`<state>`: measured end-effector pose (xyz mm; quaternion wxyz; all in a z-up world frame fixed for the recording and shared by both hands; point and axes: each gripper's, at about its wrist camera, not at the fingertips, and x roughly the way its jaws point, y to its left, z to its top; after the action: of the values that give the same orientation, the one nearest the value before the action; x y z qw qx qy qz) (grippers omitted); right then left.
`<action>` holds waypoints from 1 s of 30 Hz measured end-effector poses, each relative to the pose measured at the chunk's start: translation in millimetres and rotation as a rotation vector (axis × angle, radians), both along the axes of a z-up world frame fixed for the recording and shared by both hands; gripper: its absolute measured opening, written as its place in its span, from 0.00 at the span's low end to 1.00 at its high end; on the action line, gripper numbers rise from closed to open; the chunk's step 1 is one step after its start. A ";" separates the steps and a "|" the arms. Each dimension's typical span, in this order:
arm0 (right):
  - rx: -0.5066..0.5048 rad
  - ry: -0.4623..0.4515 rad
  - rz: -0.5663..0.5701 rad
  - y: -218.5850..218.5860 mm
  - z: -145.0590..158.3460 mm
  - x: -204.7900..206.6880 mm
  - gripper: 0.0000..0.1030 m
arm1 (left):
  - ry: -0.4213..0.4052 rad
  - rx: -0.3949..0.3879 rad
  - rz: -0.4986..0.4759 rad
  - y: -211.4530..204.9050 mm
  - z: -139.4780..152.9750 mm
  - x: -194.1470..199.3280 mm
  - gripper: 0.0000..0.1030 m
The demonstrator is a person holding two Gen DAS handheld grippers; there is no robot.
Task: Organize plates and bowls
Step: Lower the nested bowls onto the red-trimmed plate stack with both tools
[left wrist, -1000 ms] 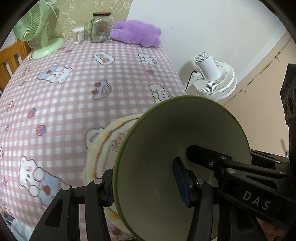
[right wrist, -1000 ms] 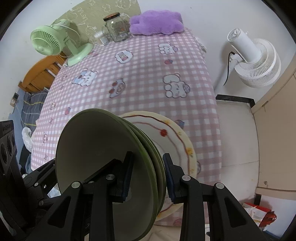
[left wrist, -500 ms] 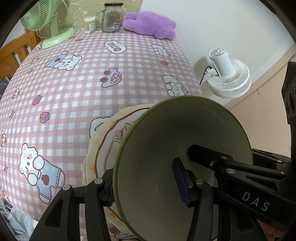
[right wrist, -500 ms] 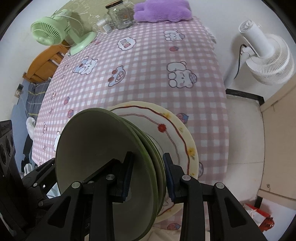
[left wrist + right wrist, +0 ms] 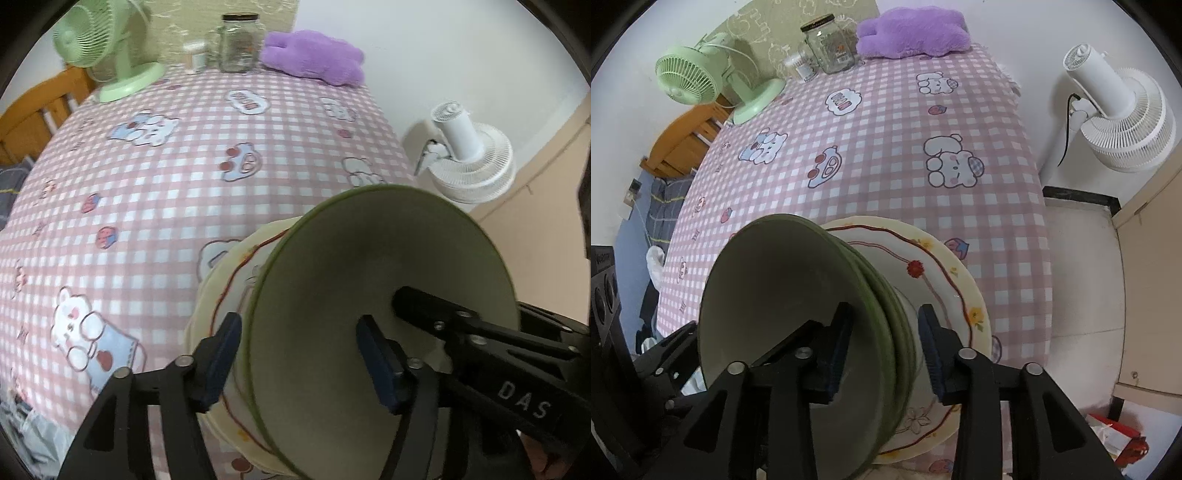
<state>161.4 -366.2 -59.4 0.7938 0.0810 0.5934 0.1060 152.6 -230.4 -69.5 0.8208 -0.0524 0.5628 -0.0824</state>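
Tablecloth point(image 5: 886, 147) beneath green bowls point(image 5: 798, 332), mouths sideways

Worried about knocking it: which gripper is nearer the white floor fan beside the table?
Right. The right gripper, jaws opening around the stacked green bowls, sits toward the white floor fan; the left gripper, also opening, straddles their far rim.

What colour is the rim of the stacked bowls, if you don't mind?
Olive green on the stacked bowls, clearest in the right wrist view.
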 end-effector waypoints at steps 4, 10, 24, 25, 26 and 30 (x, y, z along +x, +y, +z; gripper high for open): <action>-0.043 -0.026 0.004 -0.4 0.7 -7.1 0.49 | -0.012 0.069 0.025 -4.8 2.2 -9.5 0.70; -0.045 -0.023 0.000 -1.3 6.6 -15.6 0.55 | -0.031 0.101 0.014 -4.5 14.0 -18.0 0.75; -0.136 -0.326 -0.180 31.0 86.3 -42.0 0.58 | -0.324 0.058 -0.036 53.7 81.8 -22.0 0.87; -0.148 -0.351 -0.198 38.7 89.9 -43.9 0.59 | -0.349 0.070 -0.032 65.4 84.5 -21.9 0.88; -0.157 -0.369 -0.213 45.8 92.1 -45.5 0.61 | -0.365 0.079 -0.026 74.3 85.0 -22.1 0.91; -0.181 -0.423 -0.241 81.8 96.0 -55.1 0.68 | -0.422 0.108 -0.035 117.6 84.1 -24.7 0.93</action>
<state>106.3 -284.4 36.6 0.9112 0.0557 0.4071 -0.0284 127.9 -112.9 14.6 0.9205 0.0197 0.3828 -0.0753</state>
